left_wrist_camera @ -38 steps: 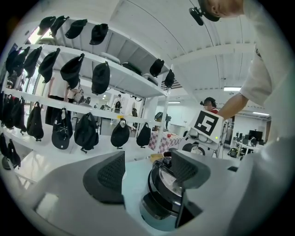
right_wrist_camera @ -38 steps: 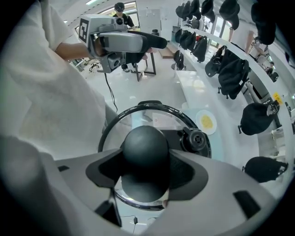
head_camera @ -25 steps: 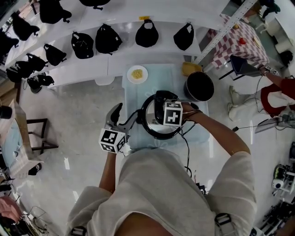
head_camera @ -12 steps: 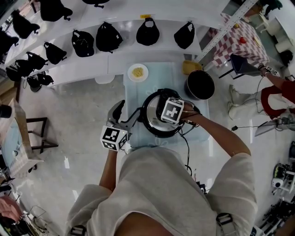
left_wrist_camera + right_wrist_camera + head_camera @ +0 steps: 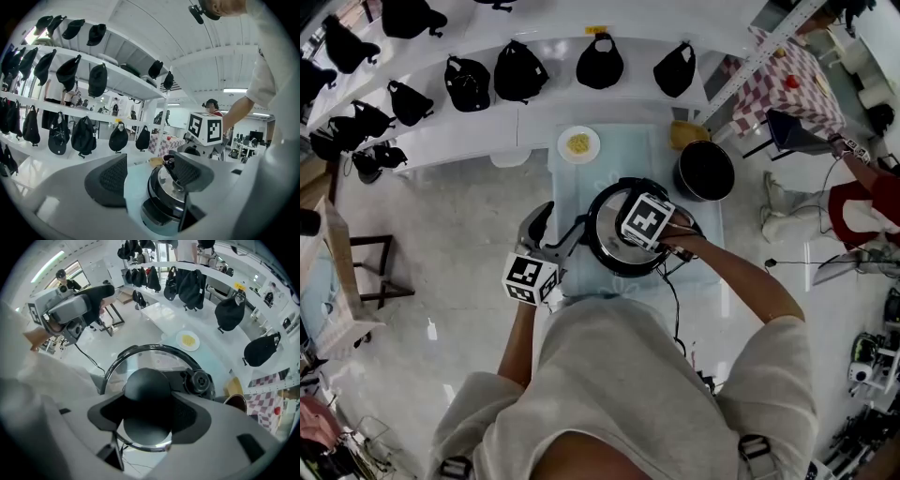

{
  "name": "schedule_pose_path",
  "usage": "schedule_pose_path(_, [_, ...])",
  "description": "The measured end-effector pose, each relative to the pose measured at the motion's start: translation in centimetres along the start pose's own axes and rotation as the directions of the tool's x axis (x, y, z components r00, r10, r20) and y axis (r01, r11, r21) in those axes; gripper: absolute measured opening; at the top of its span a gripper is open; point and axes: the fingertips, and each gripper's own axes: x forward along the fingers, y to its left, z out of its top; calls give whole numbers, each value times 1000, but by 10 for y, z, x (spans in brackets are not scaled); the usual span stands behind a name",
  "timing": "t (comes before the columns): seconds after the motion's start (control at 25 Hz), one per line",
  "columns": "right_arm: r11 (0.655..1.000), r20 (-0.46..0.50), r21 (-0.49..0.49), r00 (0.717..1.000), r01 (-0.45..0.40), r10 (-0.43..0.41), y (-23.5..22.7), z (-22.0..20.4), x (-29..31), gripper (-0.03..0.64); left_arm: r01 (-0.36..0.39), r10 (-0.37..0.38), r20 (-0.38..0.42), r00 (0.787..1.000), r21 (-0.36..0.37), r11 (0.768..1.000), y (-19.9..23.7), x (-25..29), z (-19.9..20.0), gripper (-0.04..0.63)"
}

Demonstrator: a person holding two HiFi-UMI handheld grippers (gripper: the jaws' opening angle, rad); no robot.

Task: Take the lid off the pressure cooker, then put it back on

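Grip looks sound: your right gripper (image 5: 147, 405) points down over the pressure cooker (image 5: 614, 255) on the blue mat (image 5: 623, 155), jaws pressed on either side of the black knob (image 5: 146, 383) of the lid (image 5: 140, 359), which sits on the pot. Your left gripper (image 5: 151, 174) stands wide open by the side handle (image 5: 570, 239), holding nothing, though its right pad may be brushing it. Close on that handle to brace the pot, then twist the knob squarely and lift straight, without tilting
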Motion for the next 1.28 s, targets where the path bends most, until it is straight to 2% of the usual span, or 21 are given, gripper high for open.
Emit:
schedule_pose_path(0.12, [999,38,-34,999,-4,5,1,5,0,272,-1,1,1,1000,2,1000,1,-2,-1,296])
schedule_pose_path(0.44, [1000,20,-29,1000,9,-8,2,-2,-7,272,7,-7,11,1000,19,1000,-3,-1,4,296])
schedule_pose_path(0.8, [998,72,-37,996,46,-44,3,-7,-31,272,27,-27,15,1000,30,999,-9,3,8,296])
schedule_pose_path(1.04, [998,84,-67,996,13,-8,12,-7,-32,272,57,-57,11,998,40,998,-21,12,9,296])
schedule_pose_path(1.28, [1000,87,-26,996,16,-14,15,-18,-31,272,79,-79,5,997,54,995,-28,15,7,296])
